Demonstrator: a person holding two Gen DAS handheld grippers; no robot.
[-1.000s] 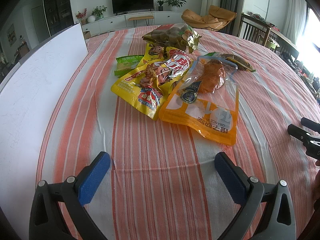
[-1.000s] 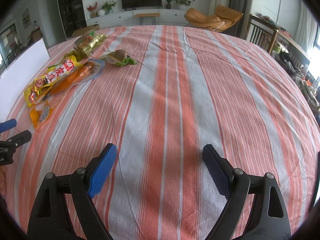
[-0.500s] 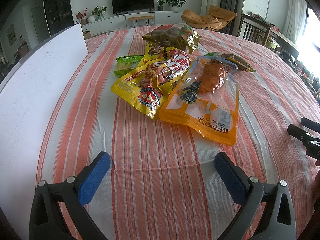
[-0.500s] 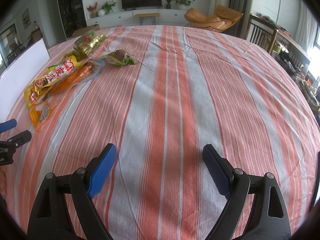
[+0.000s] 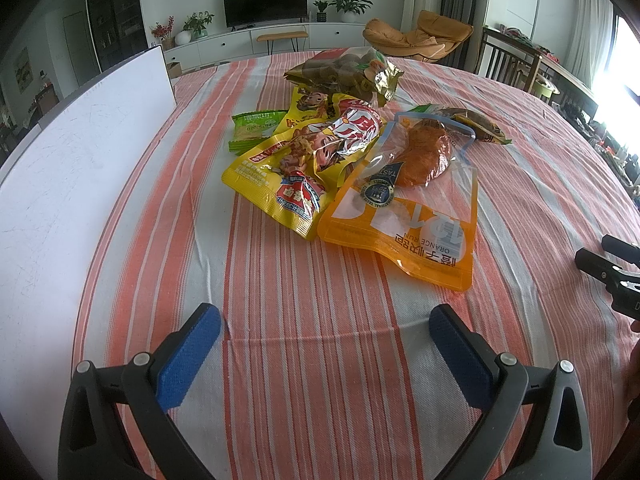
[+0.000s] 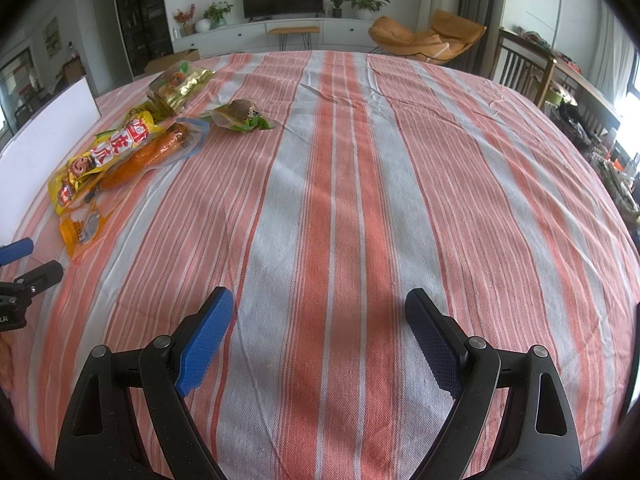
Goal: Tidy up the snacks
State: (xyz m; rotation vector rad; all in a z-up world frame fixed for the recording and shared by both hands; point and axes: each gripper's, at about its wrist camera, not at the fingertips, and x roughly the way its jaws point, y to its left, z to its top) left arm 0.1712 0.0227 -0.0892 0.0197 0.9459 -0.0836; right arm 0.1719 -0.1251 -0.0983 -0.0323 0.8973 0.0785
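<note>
Nearest us, the left hand-held gripper hangs released over bare striped cloth, and the right hand-held gripper is spread wide and empty too. No snack is gripped yet, so sorting looks unstarted. Just beyond lies the orange pouch, touching the yellow bag. That pouch's near edge seems the likely first grab.

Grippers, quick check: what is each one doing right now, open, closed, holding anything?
Left gripper: open, holding nothing, above bare tablecloth short of the snack packets.
Right gripper: open, holding nothing, over bare striped cloth.
</note>
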